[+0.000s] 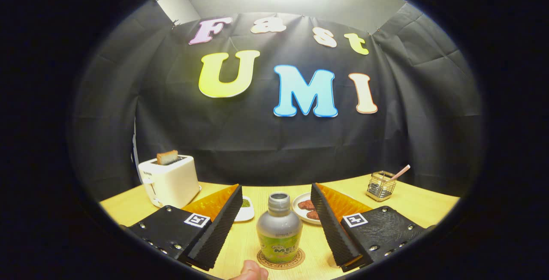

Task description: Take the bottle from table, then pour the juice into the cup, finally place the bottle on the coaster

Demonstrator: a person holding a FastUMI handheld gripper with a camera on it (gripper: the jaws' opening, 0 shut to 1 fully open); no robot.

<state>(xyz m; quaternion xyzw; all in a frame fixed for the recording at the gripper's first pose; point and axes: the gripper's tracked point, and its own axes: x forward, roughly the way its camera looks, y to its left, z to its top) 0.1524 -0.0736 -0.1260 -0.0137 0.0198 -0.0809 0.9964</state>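
Tool (278,224): released; the two fingers stand wide apart, one on each side of the bottle, neither touching it.
Bottle (279,228): upright between the fingers, clear of both; silvery body, green label band low down, neck open with no cap on it.
Coaster (281,259): round, brown, flat on the desk; the bottle stands on it, its rim showing around the base.
Fingertip (251,270): part of a person's hand, just in front of the coaster, close to its near edge.
Desk (411,207): pale yellow wood, carrying everything listed here.
Plate (300,211): white, beyond the bottle and partly behind the right finger; dark reddish-brown pieces of food lie on it.
Dish (245,212): small, white, beyond the left finger, mostly hidden by it; something green shows on it, too small to tell.
Toaster (169,180): white, far left of the desk, beyond the left finger; one slice of toast (167,157) stands up out of its slot.
Basket (381,185): small wire holder, far right of the desk, well apart from the bottle; a pinkish stick leans out of it.
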